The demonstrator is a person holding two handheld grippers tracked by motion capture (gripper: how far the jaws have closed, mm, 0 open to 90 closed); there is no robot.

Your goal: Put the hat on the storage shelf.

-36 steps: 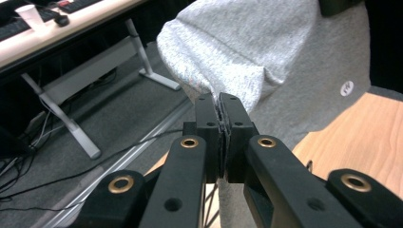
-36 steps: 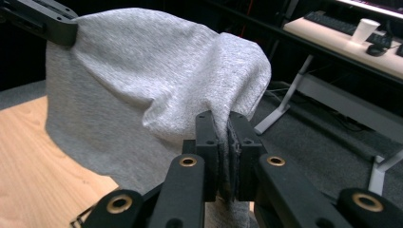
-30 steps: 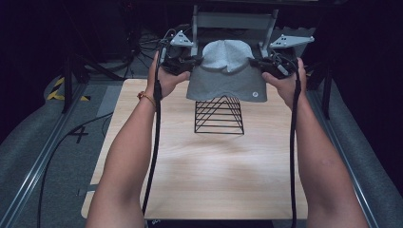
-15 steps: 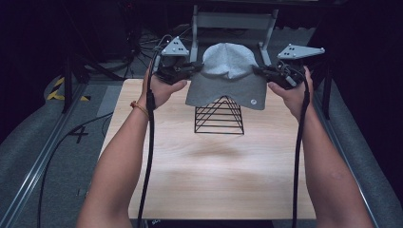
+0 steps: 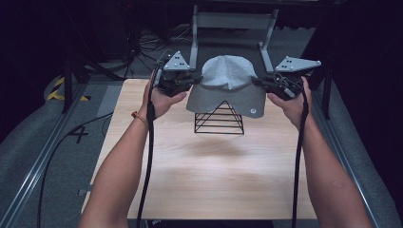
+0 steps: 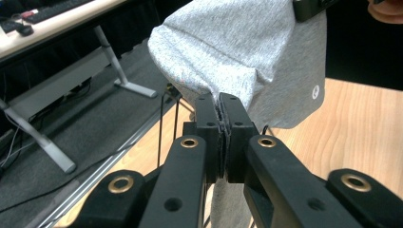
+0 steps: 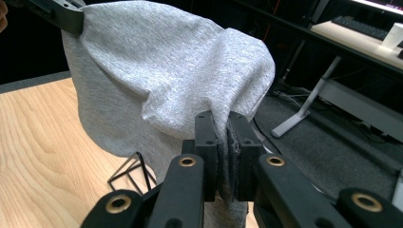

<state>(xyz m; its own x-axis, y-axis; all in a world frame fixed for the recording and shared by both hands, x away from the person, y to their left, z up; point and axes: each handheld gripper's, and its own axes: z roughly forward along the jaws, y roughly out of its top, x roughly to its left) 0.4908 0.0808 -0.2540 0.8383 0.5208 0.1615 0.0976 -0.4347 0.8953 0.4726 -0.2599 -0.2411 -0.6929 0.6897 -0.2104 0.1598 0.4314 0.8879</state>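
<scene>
Closed on cloth: left gripper [image 6: 222, 107] and right gripper [image 7: 223, 124], each pinching a side edge of the soft grey knitted cap with a flat brim [image 5: 227, 84]. Stretched between the two sets of fingers, long axis running from one to the other, brim hanging toward the person. Directly below, apart, a black wire pyramid stand [image 5: 219, 119] on the pale wooden bench [image 5: 204, 175]. Equally near both hands; likely straight down next.
</scene>
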